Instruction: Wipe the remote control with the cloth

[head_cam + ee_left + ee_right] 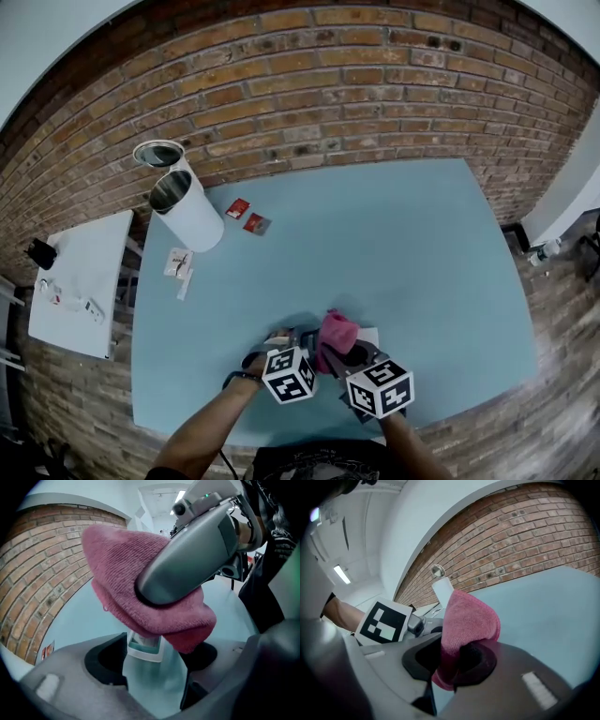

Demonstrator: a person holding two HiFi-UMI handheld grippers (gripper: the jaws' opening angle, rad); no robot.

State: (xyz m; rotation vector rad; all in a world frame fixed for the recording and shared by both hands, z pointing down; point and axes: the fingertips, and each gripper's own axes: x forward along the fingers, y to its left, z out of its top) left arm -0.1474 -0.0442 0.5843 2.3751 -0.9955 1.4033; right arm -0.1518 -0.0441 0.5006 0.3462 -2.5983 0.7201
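On the blue table, near its front edge, my two grippers meet over a pink cloth. My right gripper is shut on a fold of the pink cloth, and it presses the bunched cloth down onto a white remote control. My left gripper is open. The remote's near end lies between its jaws, with a gap on the right side. In the head view my left gripper sits just left of the cloth, and a white corner of the remote shows to the right.
Two white cylinders stand at the table's far left corner. Two small red packets and white slips lie near them. A white side table stands to the left, and brick surrounds the table.
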